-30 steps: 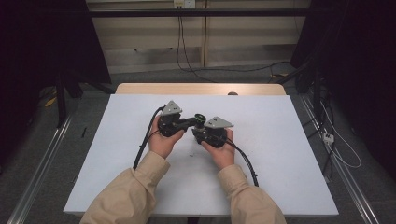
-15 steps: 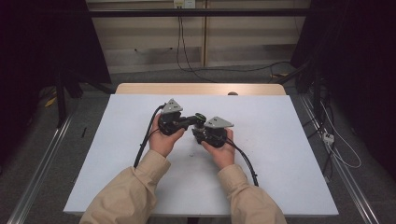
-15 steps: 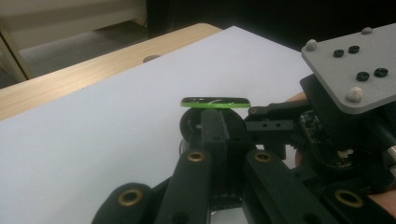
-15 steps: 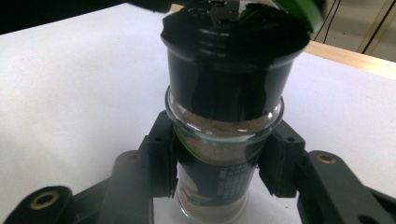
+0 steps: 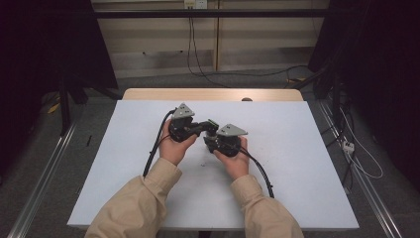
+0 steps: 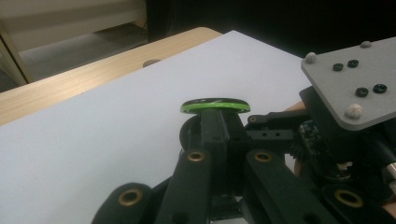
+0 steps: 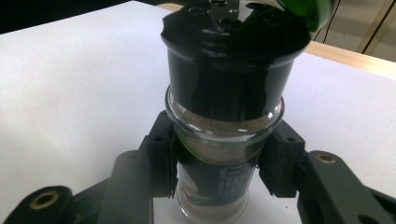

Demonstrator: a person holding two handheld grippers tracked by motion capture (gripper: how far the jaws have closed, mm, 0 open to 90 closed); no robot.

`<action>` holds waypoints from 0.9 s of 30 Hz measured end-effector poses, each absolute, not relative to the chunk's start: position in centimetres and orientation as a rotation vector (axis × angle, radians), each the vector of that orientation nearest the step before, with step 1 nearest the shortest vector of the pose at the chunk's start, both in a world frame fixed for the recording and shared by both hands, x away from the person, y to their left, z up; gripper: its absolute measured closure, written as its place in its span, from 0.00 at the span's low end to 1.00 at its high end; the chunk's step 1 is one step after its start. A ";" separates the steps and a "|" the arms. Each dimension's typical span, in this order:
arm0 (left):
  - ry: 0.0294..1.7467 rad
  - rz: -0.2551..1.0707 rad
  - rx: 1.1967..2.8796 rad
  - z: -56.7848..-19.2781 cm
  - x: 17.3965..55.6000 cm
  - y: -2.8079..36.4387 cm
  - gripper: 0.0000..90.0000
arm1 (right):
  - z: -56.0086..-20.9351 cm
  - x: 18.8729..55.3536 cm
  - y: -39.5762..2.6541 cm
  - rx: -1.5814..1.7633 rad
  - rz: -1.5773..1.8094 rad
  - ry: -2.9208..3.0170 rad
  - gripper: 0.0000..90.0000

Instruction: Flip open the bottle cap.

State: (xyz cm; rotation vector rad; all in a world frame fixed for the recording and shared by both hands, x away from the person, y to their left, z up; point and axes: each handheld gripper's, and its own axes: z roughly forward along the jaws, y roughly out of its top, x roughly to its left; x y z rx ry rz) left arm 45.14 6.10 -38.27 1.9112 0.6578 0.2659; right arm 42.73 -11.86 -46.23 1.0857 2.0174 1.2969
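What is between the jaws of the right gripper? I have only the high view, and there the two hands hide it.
Observer: The right gripper is shut on a small clear glass jar with a black plastic cap; the pads press on its sides.
Operator: Is the jar empty?
Observer: No, a tan powder shows through the glass just under the cap.
Operator: And the other side?
Observer: The left gripper has its jaws shut, and a round black lid with a green rim sits right at their tips. Whether they pinch it, I cannot tell.
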 end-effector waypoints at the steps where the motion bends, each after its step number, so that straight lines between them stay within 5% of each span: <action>1: 0.657 0.265 1.912 -38.2 45.2 6.1 1.00 | -46.2 42.7 -11.9 1.085 1.297 2.018 0.59; 27: 0.654 0.271 1.906 -37.9 45.6 5.5 1.00 | -46.2 42.7 -11.9 1.087 1.299 2.018 0.59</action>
